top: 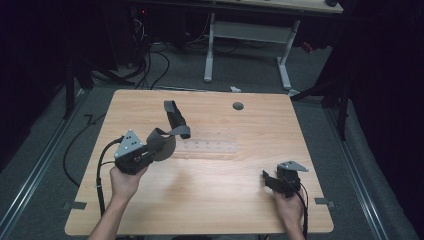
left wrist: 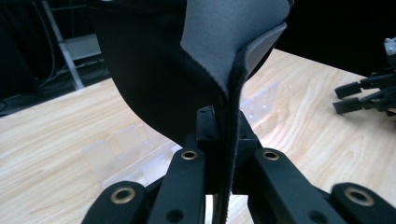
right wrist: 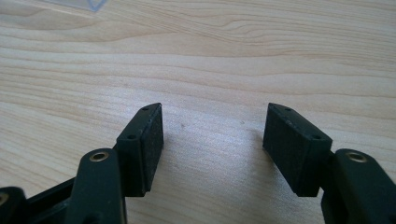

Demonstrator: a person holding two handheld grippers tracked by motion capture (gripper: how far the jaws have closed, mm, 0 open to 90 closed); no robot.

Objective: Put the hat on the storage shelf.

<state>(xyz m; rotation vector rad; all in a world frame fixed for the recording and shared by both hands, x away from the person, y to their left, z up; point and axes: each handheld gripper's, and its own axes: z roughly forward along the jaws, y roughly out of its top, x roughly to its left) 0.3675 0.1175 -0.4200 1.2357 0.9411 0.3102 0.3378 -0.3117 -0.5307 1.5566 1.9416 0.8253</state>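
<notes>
A soft black and grey fabric piece with curling straps hangs above the left half of the wooden table. My left gripper is shut on its lower edge. In the left gripper view the fabric rises up from between the pressed jaws of my left gripper, grey lining facing right. My right gripper rests low near the table's front right with nothing in it. The right gripper view has my right gripper open over bare wood.
A clear plastic rack with several slots lies across the table's middle, just right of the fabric; the left gripper view has the rack behind the jaws. A round grey grommet sits near the far edge. A white desk frame stands beyond.
</notes>
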